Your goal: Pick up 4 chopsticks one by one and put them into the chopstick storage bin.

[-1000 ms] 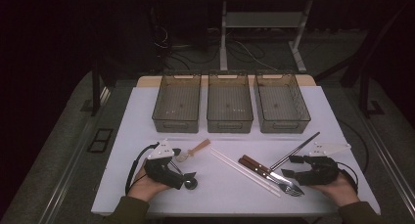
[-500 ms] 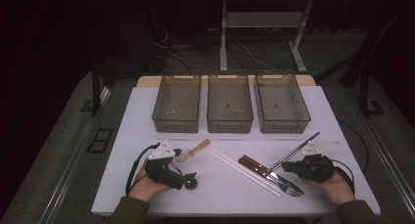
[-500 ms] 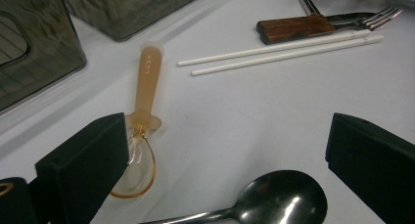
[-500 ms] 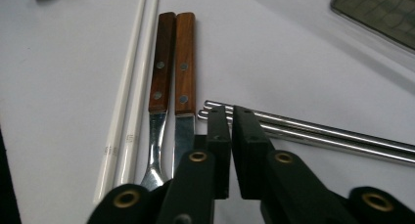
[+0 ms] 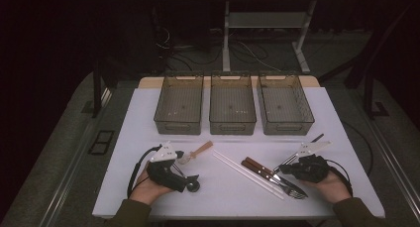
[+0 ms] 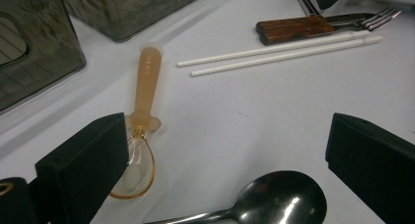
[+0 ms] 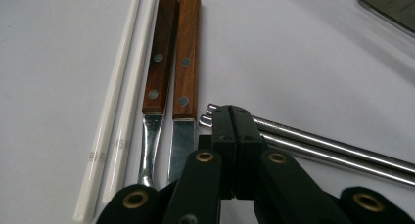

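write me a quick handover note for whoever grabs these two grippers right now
Left gripper: open, resting by the amber plastic spoon and a metal spoon.
Right gripper: jaws have just closed, pads together, nothing between them; they sit over the metal chopsticks.
Wooden-handled fork and knife and white chopsticks lie on the table.
Three bins hold nothing; all sorting remains.

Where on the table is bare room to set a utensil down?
Free: the far-left strip of the table beside the left bin, and the near edge below the white chopsticks. Crowded: around the wooden-handled cutlery by the right gripper.
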`<state>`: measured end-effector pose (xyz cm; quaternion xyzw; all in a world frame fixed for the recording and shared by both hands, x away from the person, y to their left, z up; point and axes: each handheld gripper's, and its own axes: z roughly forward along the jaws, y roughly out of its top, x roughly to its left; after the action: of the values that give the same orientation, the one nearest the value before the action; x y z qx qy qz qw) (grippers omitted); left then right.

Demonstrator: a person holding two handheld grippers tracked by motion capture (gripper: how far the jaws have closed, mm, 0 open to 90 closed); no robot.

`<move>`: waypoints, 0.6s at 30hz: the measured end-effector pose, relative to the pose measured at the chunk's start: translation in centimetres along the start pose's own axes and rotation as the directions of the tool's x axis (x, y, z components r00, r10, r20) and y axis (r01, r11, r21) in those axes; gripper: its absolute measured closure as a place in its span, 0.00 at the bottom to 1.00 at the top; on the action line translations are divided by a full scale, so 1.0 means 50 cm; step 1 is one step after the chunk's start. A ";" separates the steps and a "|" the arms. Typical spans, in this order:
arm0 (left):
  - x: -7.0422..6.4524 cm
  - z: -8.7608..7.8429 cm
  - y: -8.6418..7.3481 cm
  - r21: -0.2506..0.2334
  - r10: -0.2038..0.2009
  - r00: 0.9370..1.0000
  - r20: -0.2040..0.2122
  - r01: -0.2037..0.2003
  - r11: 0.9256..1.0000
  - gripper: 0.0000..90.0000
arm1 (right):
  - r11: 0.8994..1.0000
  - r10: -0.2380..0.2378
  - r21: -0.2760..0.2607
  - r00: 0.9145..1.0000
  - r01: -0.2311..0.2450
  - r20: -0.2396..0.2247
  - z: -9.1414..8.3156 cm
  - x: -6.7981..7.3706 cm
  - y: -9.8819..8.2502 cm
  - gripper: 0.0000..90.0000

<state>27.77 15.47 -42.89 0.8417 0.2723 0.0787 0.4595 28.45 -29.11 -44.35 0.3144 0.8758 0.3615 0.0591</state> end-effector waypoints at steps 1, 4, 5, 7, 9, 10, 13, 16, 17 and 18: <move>0.000 0.000 0.000 0.001 0.000 1.000 0.000 0.000 1.000 0.01 | 1.000 -0.004 0.004 1.000 0.004 0.002 0.002 0.001 0.001 1.00; 0.000 0.000 0.000 0.005 0.001 1.000 -0.002 -0.001 1.000 0.01 | 1.000 -0.014 0.013 1.000 0.014 0.004 0.008 0.002 0.003 1.00; 0.000 0.000 0.000 0.006 0.002 1.000 -0.002 -0.002 1.000 0.01 | 1.000 -0.016 0.013 1.000 0.016 0.002 0.010 0.002 0.004 1.00; 0.000 0.000 0.000 0.004 0.001 1.000 -0.001 -0.001 1.000 0.01 | 1.000 -0.018 0.014 1.000 0.018 0.001 0.012 0.003 0.007 1.00; 0.000 0.001 0.000 0.007 0.002 1.000 -0.002 -0.002 1.000 0.01 | 1.000 -0.022 0.017 1.000 0.022 0.002 0.015 0.004 0.009 1.00; 0.000 0.001 0.000 0.006 0.002 1.000 -0.002 -0.002 1.000 0.01 | 0.999 -0.024 0.022 1.000 0.024 0.004 0.018 0.004 0.010 1.00; 0.000 0.000 0.000 0.006 0.003 1.000 -0.002 -0.003 1.000 0.01 | 0.999 -0.030 0.028 1.000 0.030 0.004 0.021 0.004 0.011 1.00; 0.000 0.001 0.000 0.005 0.002 1.000 -0.001 -0.002 1.000 0.01 | 0.999 -0.031 0.028 0.999 0.031 0.004 0.023 0.003 0.014 1.00; 0.000 0.001 0.000 0.006 0.002 1.000 -0.001 -0.002 1.000 0.01 | 0.999 -0.032 0.028 0.999 0.032 0.004 0.024 0.003 0.014 1.00; 0.000 0.001 0.000 0.005 0.002 1.000 0.000 -0.002 1.000 0.01 | 0.999 -0.030 0.027 1.000 0.030 0.003 0.025 0.002 0.015 1.00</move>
<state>27.78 15.45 -42.92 0.8433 0.2717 0.0785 0.4571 29.15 -27.90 -44.73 0.3024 0.8852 0.3483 0.0617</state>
